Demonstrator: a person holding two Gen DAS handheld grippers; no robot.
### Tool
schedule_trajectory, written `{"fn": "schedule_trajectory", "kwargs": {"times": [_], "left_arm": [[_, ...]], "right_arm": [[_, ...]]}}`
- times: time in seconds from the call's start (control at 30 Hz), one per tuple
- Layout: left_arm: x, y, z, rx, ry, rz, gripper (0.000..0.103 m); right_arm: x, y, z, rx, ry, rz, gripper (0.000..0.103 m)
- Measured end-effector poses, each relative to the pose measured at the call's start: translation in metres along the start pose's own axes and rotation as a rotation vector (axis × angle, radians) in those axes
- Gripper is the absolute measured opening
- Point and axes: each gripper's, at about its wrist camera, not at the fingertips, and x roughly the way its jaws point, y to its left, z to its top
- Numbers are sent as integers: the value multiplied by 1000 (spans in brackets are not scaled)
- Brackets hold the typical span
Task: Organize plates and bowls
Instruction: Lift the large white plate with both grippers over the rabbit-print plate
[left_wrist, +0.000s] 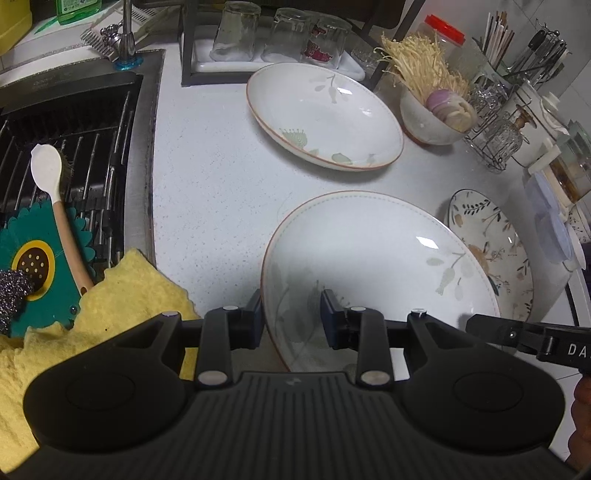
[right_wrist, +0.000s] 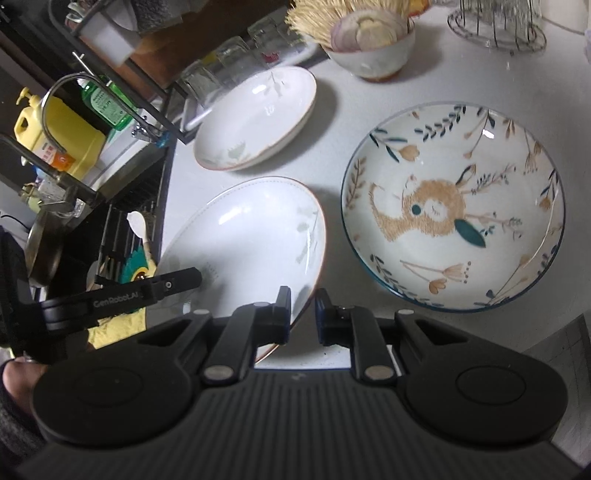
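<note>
Left wrist view: three plates (left_wrist: 325, 114), one bowl (left_wrist: 432, 125), both tools (left_wrist: 291, 314) clamped on the near plate's (left_wrist: 376, 251) rim.

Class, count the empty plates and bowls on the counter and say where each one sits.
3. A white plate by the glasses; a second white plate held at its near rim by both tongs; a patterned bowl beside that one. More may lie outside the views.
</note>
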Motion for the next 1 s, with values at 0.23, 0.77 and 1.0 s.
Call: {"fn": "schedule_trajectory", "kwargs": {"times": [0.23,0.77,1.0], "left_arm": [[-28,-20,16,9,-21,11,36],[-46,-138,42,-16,-102,64,36],[-15,-180,40,-1,-56,71,36]], "right_arm": [[-23,0,18,-8,-23,35,17],[-79,-59,76,-164,-61,60,17],[-87,-106,89,-157,-68,71,17]]}}
